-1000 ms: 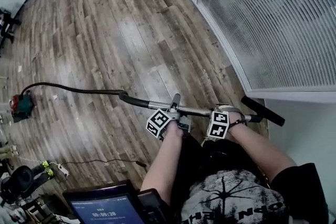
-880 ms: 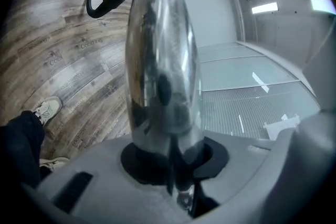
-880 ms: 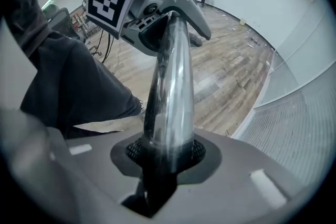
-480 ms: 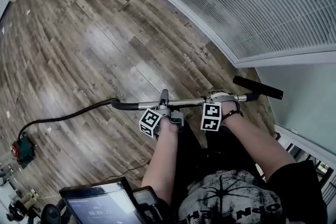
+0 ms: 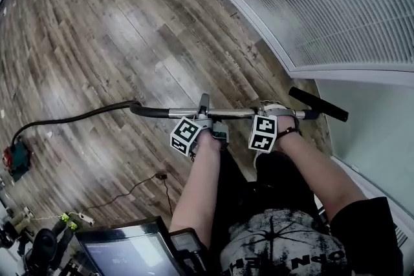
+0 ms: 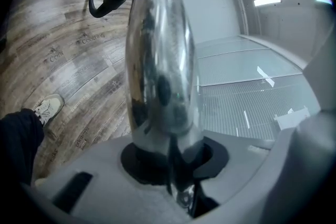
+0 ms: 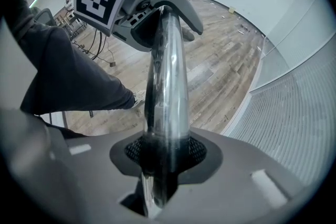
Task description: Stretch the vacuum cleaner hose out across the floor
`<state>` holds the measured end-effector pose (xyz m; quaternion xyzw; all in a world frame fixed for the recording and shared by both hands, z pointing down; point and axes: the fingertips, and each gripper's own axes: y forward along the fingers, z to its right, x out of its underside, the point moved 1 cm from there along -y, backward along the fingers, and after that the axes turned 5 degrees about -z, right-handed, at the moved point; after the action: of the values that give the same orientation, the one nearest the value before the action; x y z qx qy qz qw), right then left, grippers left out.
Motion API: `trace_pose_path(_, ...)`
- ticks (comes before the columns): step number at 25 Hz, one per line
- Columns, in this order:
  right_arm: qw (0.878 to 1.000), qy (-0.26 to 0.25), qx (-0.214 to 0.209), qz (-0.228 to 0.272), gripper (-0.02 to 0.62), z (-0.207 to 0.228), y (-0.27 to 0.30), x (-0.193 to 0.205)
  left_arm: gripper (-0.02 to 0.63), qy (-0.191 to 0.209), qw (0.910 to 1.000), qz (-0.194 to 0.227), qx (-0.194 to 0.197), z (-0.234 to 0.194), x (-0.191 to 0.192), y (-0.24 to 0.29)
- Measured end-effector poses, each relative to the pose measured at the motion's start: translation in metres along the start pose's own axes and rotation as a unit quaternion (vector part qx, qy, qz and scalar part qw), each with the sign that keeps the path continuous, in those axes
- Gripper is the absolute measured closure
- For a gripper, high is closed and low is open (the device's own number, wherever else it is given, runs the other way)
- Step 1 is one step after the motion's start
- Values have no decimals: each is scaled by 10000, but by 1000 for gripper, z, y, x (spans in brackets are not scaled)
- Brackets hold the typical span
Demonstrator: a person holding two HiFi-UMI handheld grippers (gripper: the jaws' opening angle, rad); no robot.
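Left hand-held gripper (image 6: 173, 165), jaws narrow, clamped the chrome tube (image 5: 236, 113), which was held level above the wooden floor (image 5: 129, 42). Right hand-held gripper (image 7: 163, 162) enclosed the same tube nearer its black end piece (image 5: 318, 104). Its jaws had just been opening slightly, yet the pads seemed to press the tube. Only the head view showed the black hose (image 5: 77, 118) lying across the floor from the tube's left end to the red vacuum body (image 5: 14, 158). Only the left gripper view showed a pale shoe (image 6: 48, 107). The right gripper view showed the left hand-held gripper farther along the tube.
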<state>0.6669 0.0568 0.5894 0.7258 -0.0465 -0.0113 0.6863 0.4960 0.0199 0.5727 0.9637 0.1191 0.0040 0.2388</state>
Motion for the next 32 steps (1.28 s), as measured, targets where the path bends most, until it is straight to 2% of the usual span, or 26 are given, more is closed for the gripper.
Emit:
trace_pose_path(4, 9995, -214, 170, 125, 453, 2, 9, 17, 531, 24, 9995, 304, -90, -11, 12, 1)
trace_pose_path(8, 9991, -318, 62, 266, 442, -5, 27, 28, 531, 164, 9981, 489, -326, -23, 18, 3)
trace_pose_path(13, 9992, -226, -180, 278, 445, -10, 58, 31, 531, 405, 9952, 535, -715, -44, 23, 13)
trace_pose_path(16, 9990, -75, -274, 334, 445, -15, 84, 37, 531, 527, 9947, 407, -787, -62, 25, 30)
trace_pose_path(24, 9993, -13, -171, 323, 448, -7, 180, 72, 531, 580, 9965, 196, -571, -127, 48, 99)
trace_pose_path(29, 9988, 22, -14, 495, 492, 5, 268, 88, 529, 571, 9979, 81, -310, -189, 62, 158)
trace_pose_path(32, 9978, 63, 4, 657, 492, 10, 321, 94, 526, 690, 9975, 32, -126, -229, 61, 192)
